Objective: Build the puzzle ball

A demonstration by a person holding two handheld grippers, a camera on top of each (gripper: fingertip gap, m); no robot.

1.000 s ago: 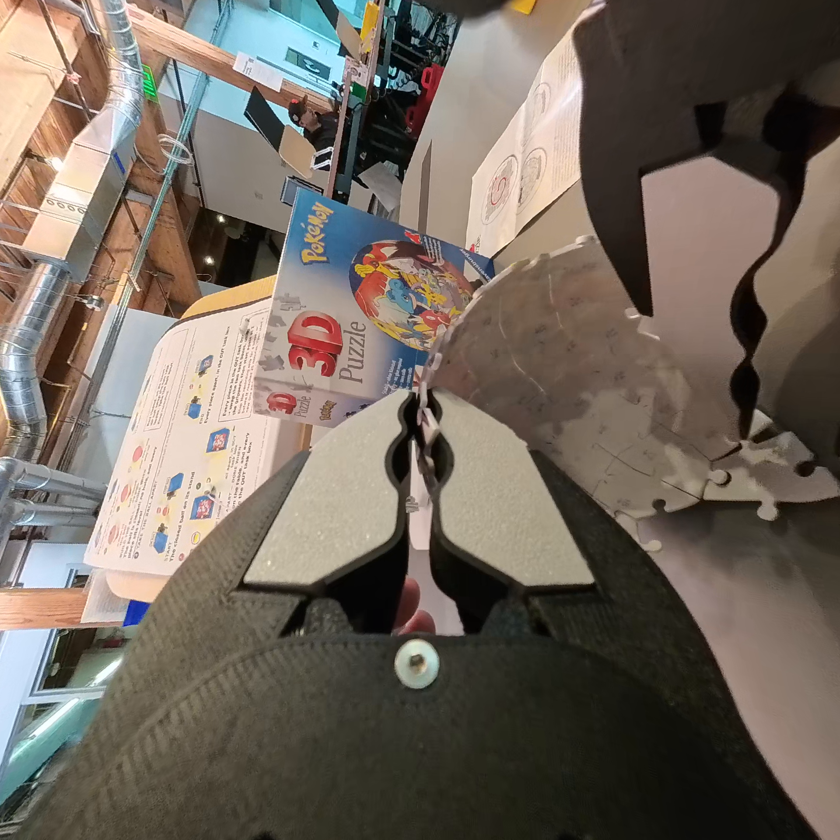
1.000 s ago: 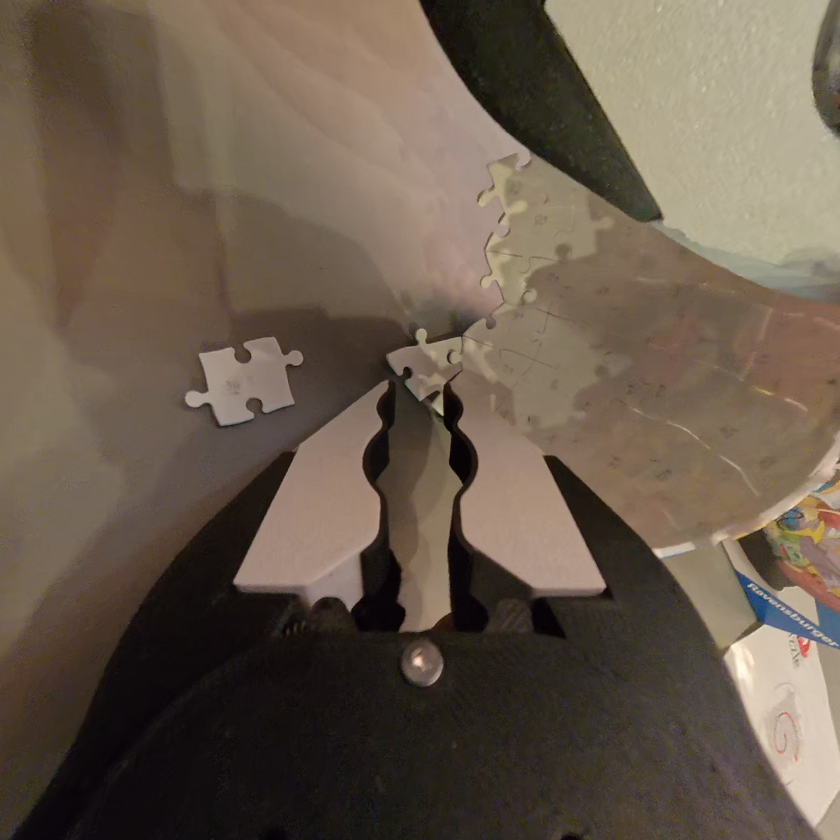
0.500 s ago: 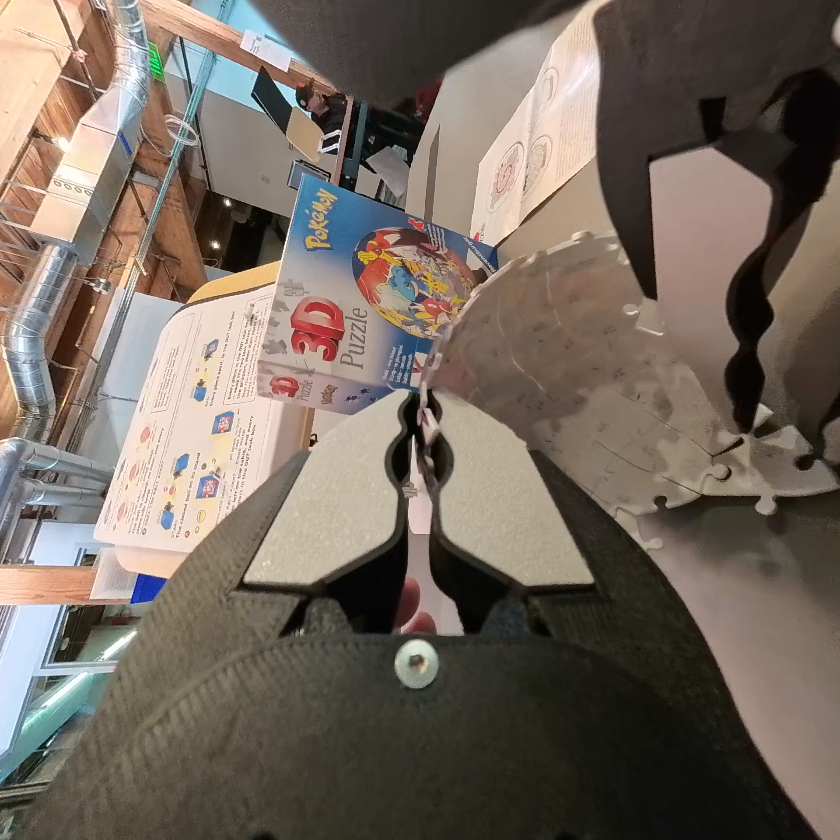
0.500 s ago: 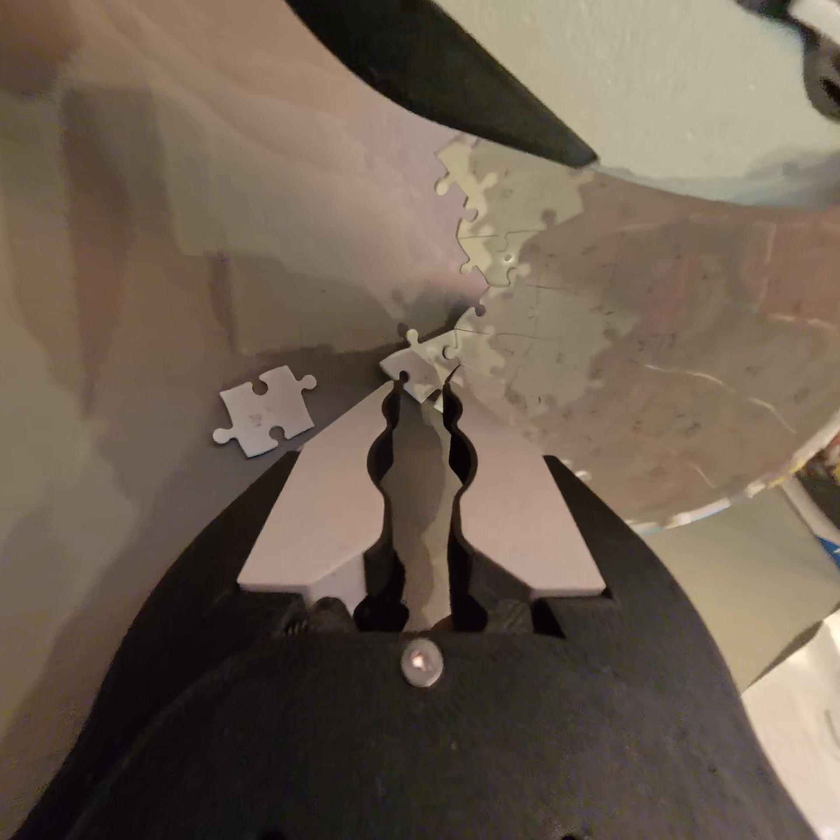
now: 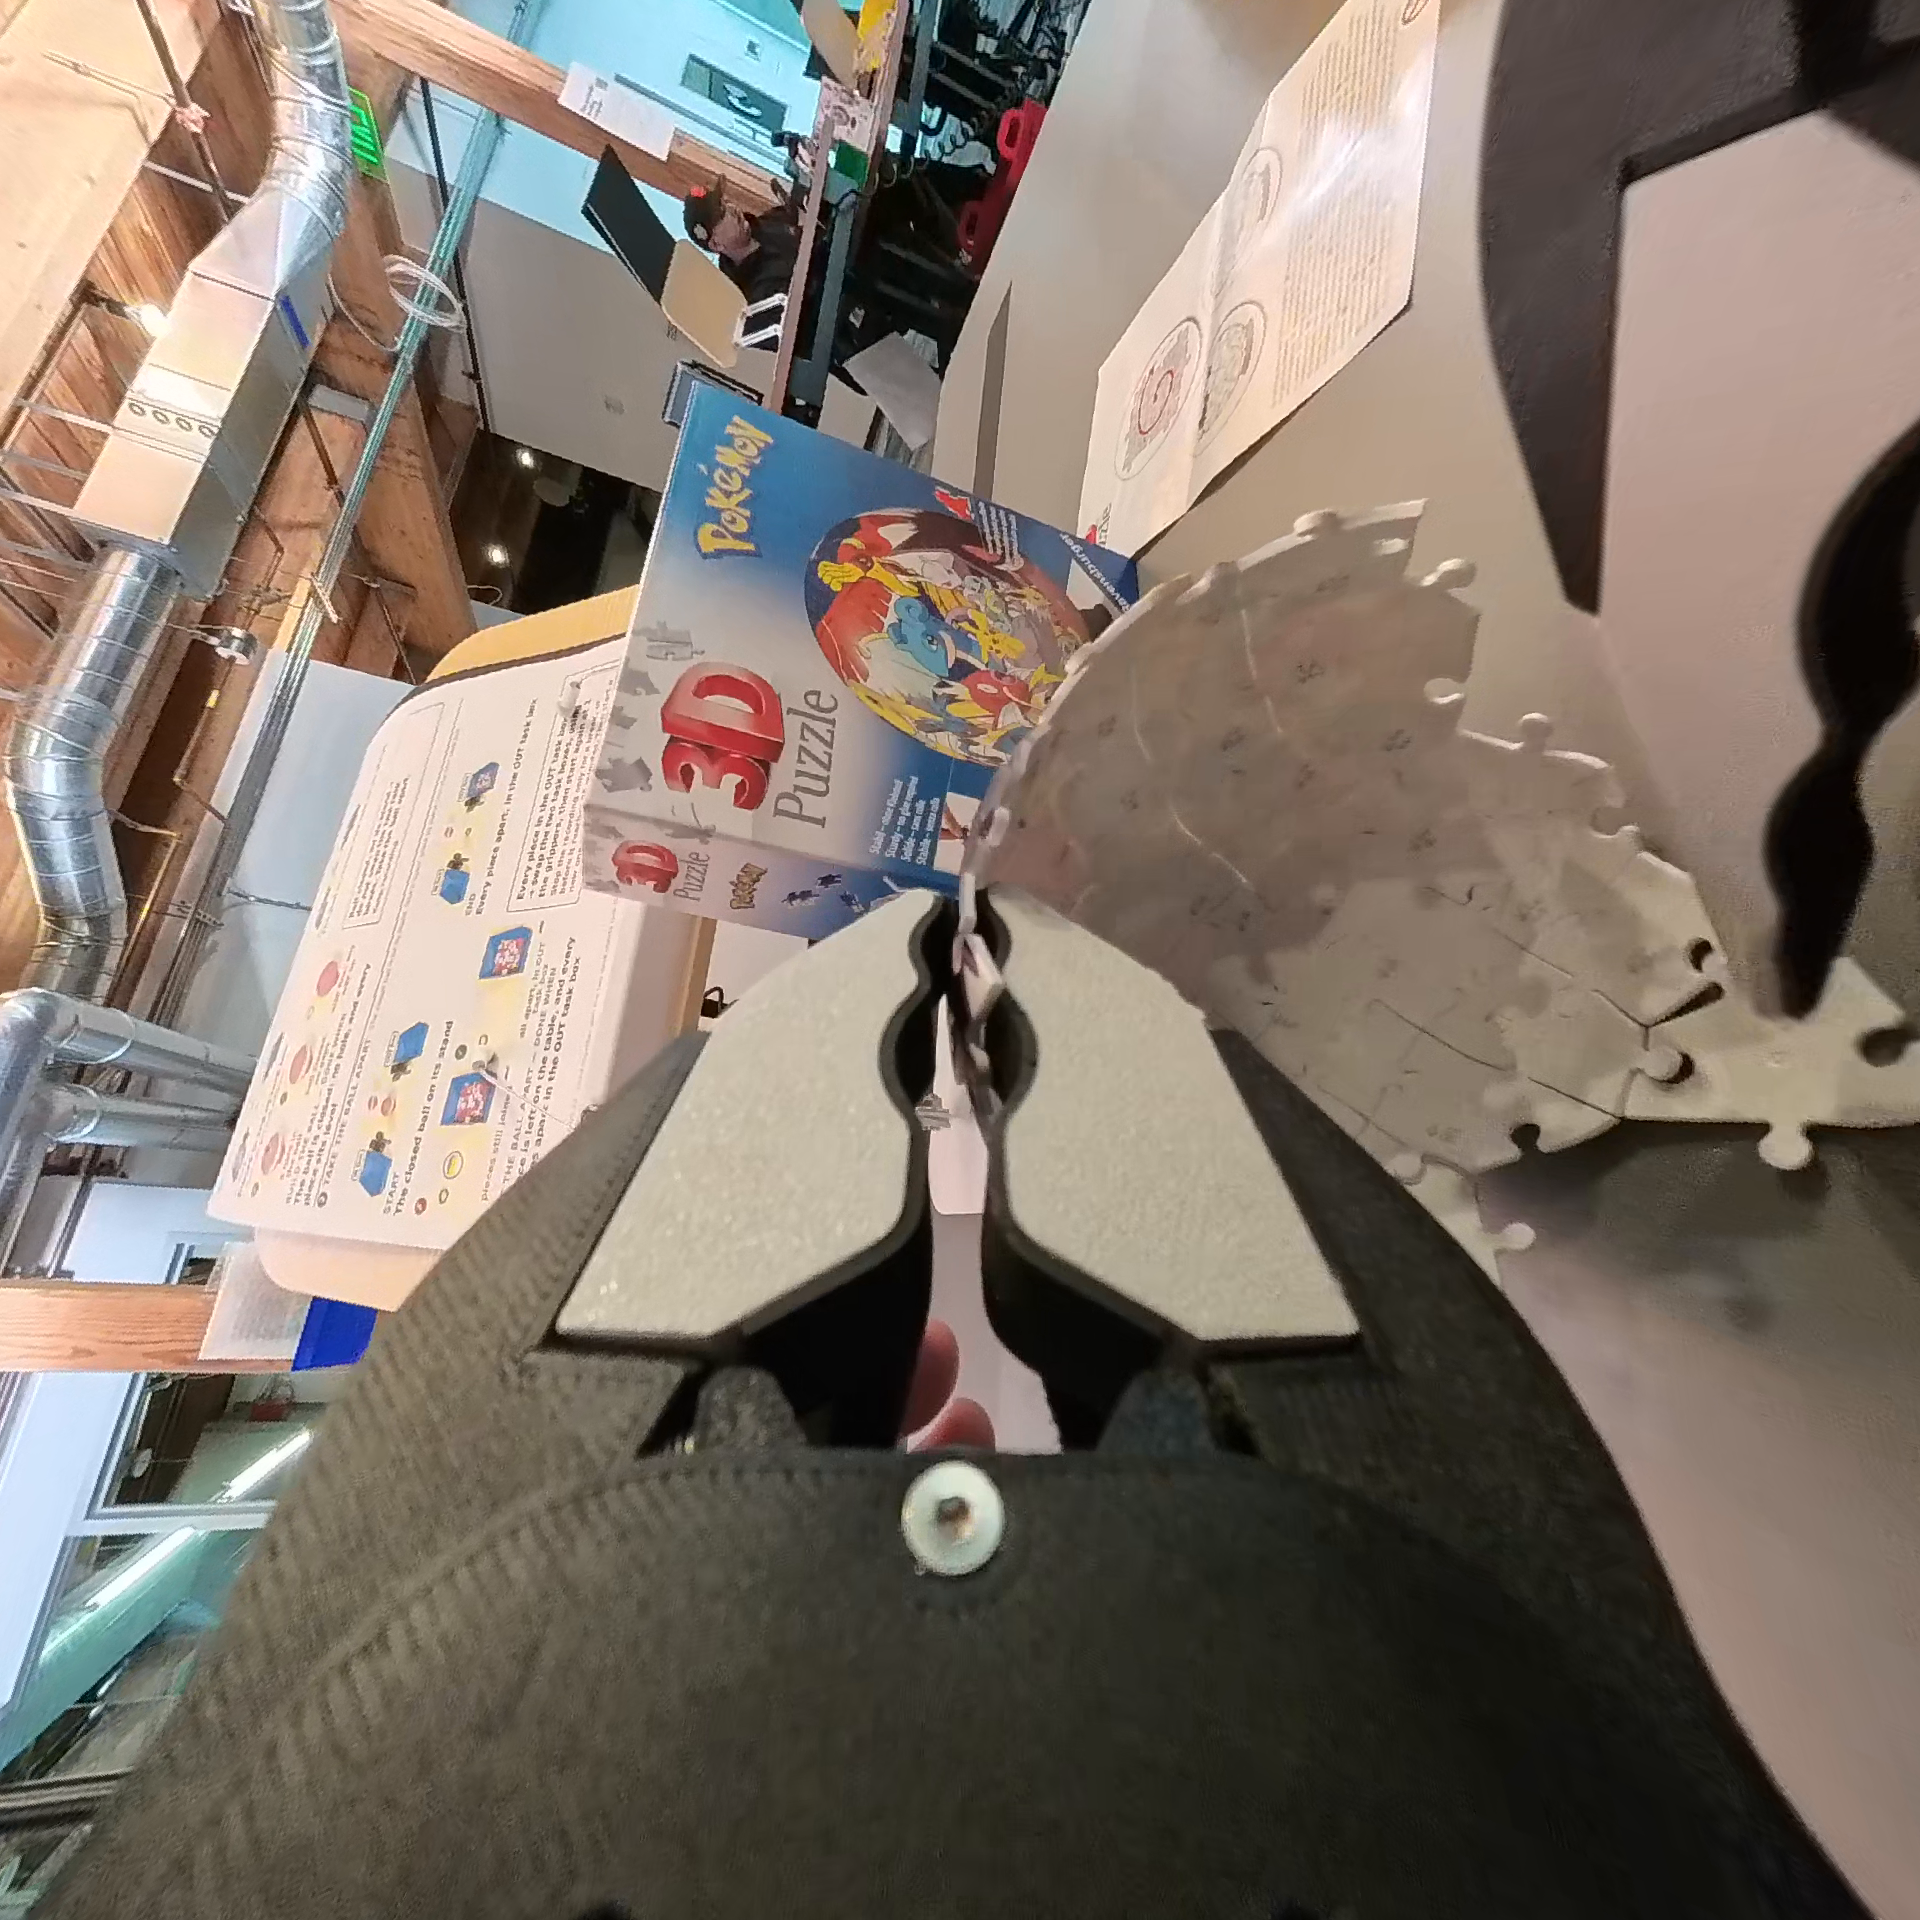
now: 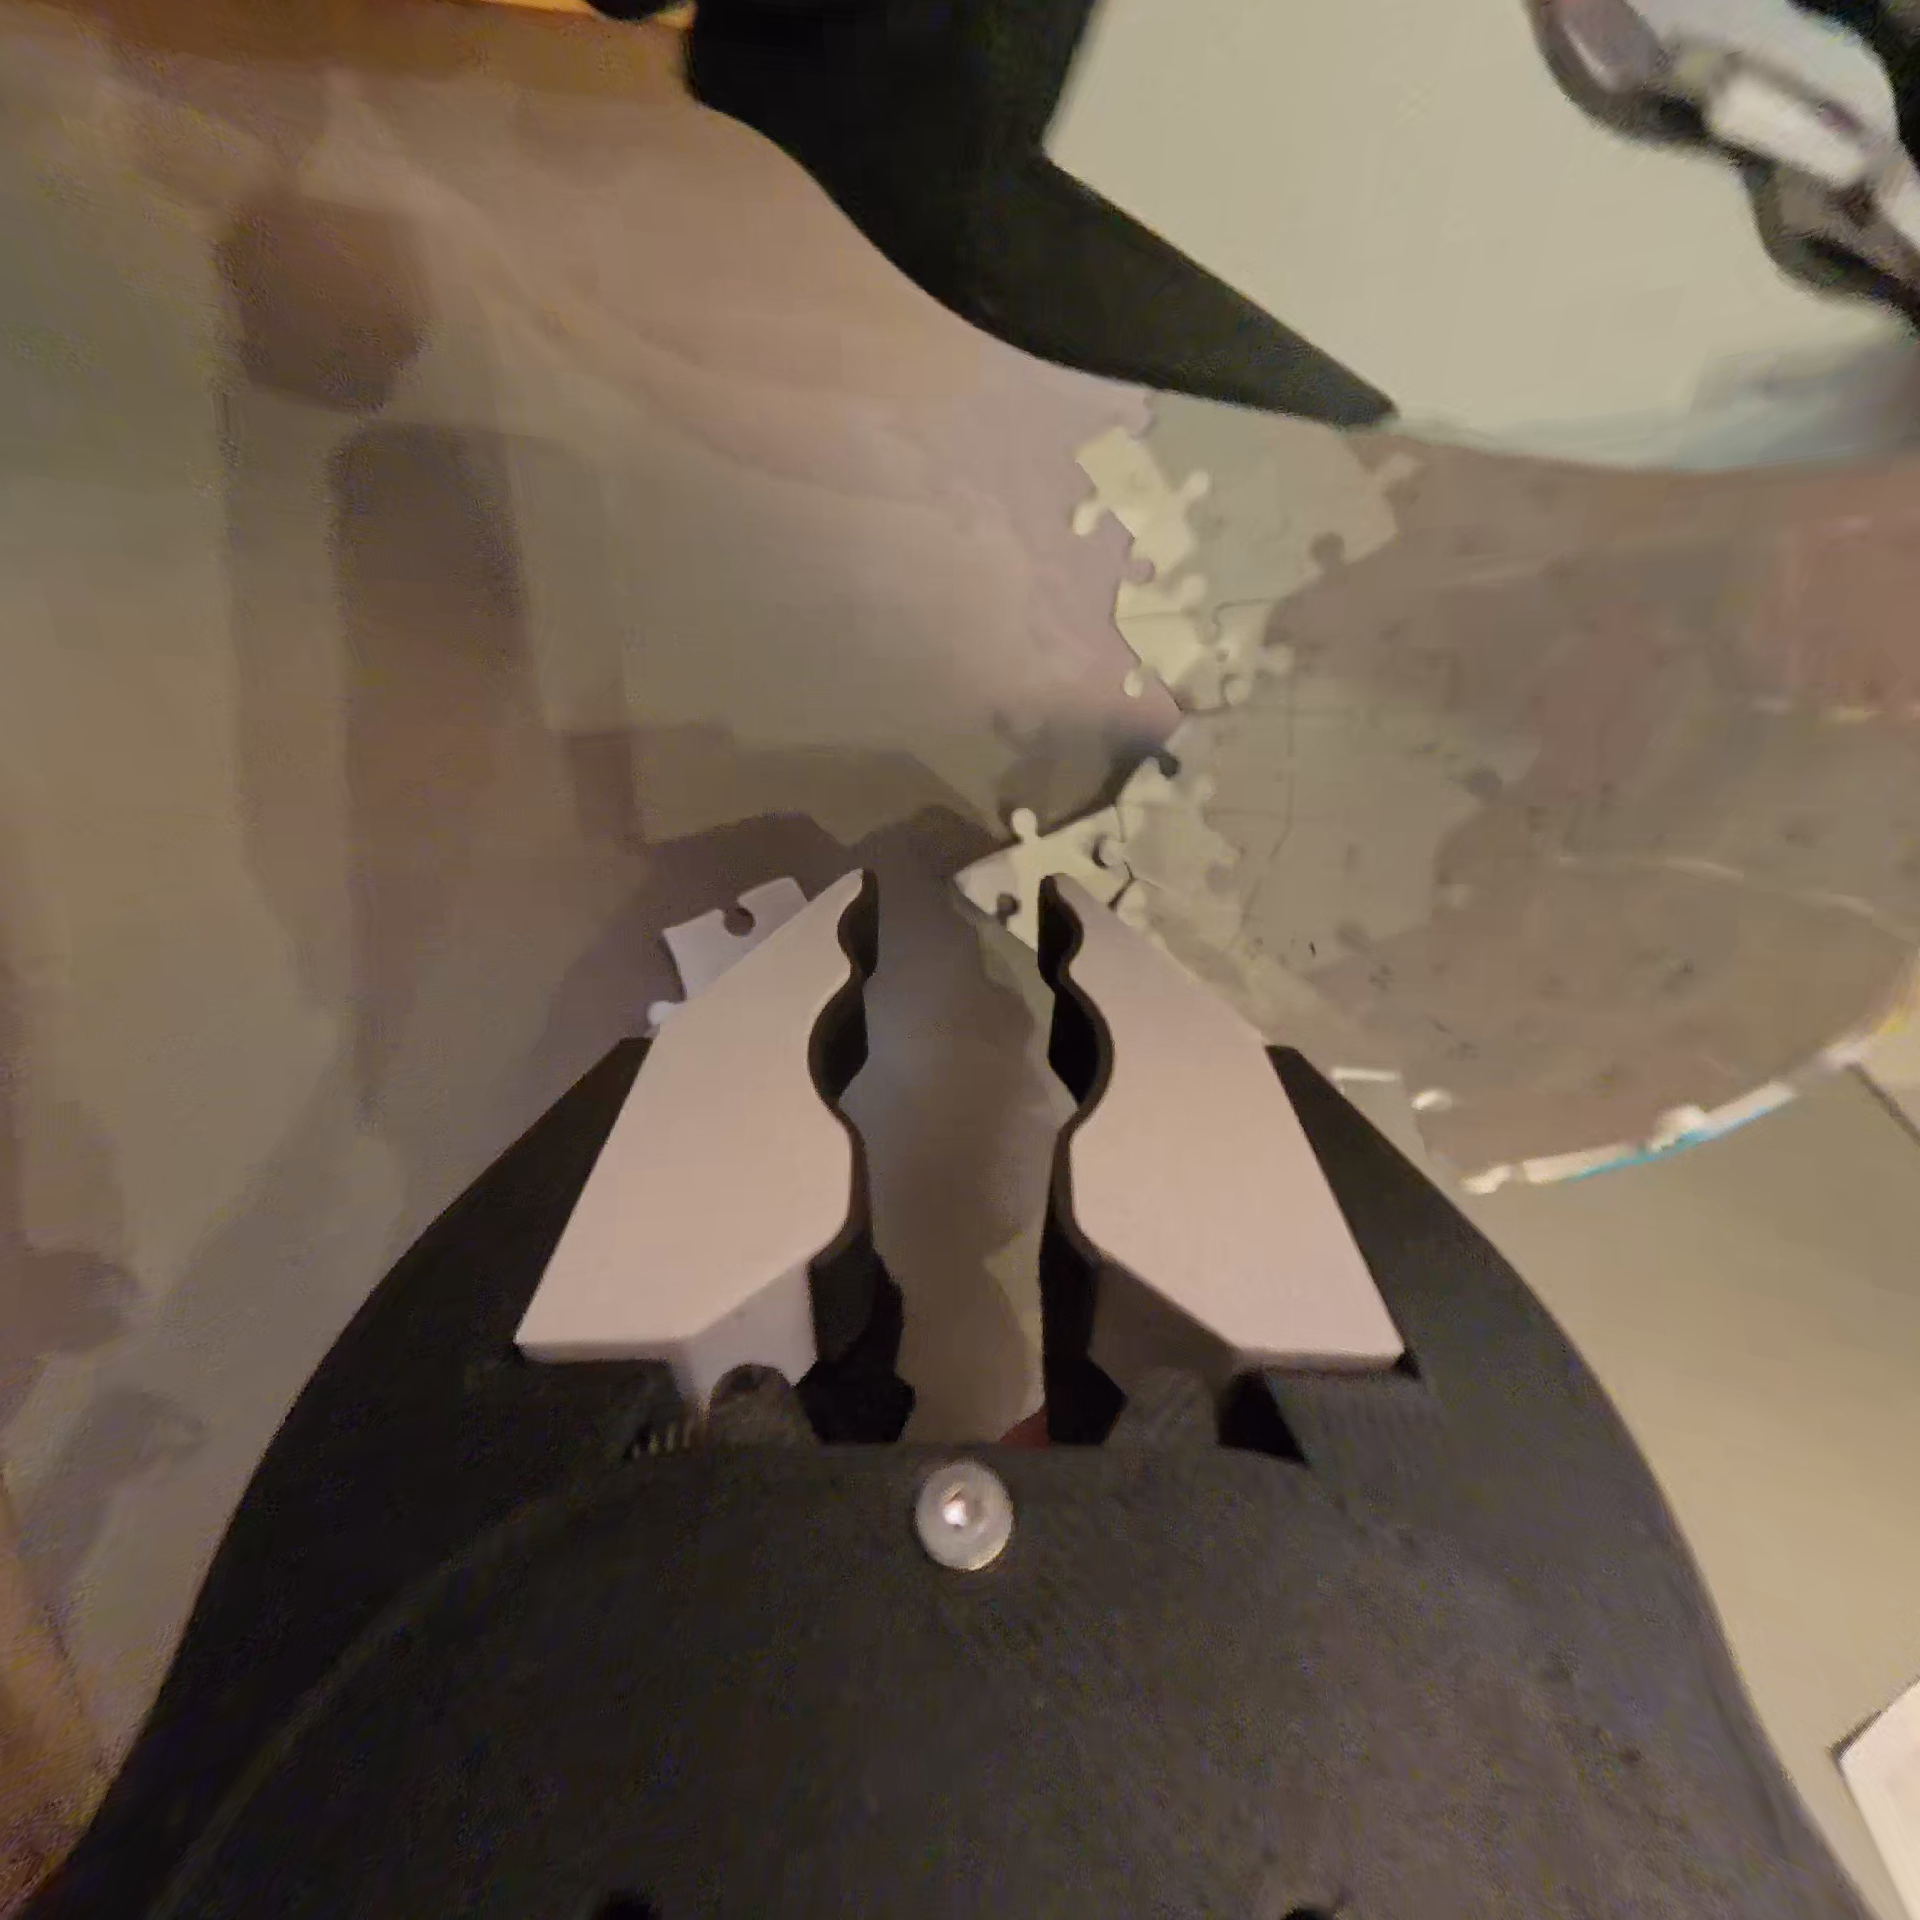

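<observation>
The partly built puzzle ball (image 5: pixel 1299 831) is a curved grey shell, seen from its inside. My left gripper (image 5: pixel 961 925) is shut on the shell's rim and holds it up on edge over the table. In the right wrist view the shell (image 6: pixel 1558 831) fills the right side. My right gripper (image 6: pixel 951 883) has its jaws a narrow gap apart, with nothing between them. Its right fingertip touches an end piece (image 6: pixel 1049 862) that sticks out from the shell's edge. A loose grey piece (image 6: pixel 727 935) lies on the table, half hidden behind the left finger.
The blue puzzle box (image 5: pixel 831 707) stands behind the shell, with a printed instruction sheet (image 5: pixel 436 935) to its left. A white leaflet (image 5: pixel 1268 260) lies farther back on the grey table (image 5: pixel 1714 1455). The left gripper's black body (image 6: pixel 1039 260) crosses the top of the right wrist view. My hands' fingertips stand some 12 cm from each other.
My right gripper's jaws have widened a little and it has moved in, so the loose piece now sits behind its left finger. The left gripper still holds the shell.
</observation>
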